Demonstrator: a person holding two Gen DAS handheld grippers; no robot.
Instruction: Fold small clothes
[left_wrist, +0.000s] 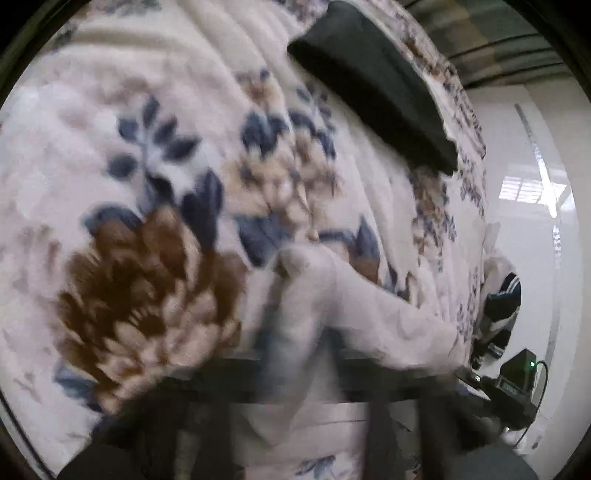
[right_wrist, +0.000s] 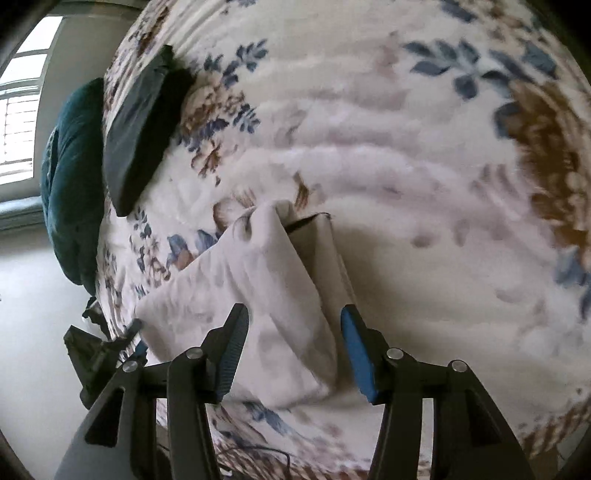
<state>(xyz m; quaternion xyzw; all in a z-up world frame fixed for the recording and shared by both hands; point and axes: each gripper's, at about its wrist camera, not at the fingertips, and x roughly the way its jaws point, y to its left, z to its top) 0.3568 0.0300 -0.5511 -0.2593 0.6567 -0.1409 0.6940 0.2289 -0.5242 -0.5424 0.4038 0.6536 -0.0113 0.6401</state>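
A small white garment (right_wrist: 266, 295) lies on the flowered bedspread (right_wrist: 406, 147). In the right wrist view my right gripper (right_wrist: 293, 321) is open, its fingers on either side of the garment's near end. The left gripper (right_wrist: 129, 332) shows at the garment's left corner. In the left wrist view the garment (left_wrist: 332, 306) is bunched and blurred right in front of the camera. The left gripper's fingers are hidden by cloth and blur. A folded dark garment (left_wrist: 373, 81) lies farther back; it also shows in the right wrist view (right_wrist: 140, 122).
The bed's edge runs along the right in the left wrist view, with white floor (left_wrist: 535, 221) beyond. A dark teal cushion (right_wrist: 70, 184) sits past the bed's far edge by a window (right_wrist: 22, 103). The right gripper's body (left_wrist: 513, 384) shows at lower right.
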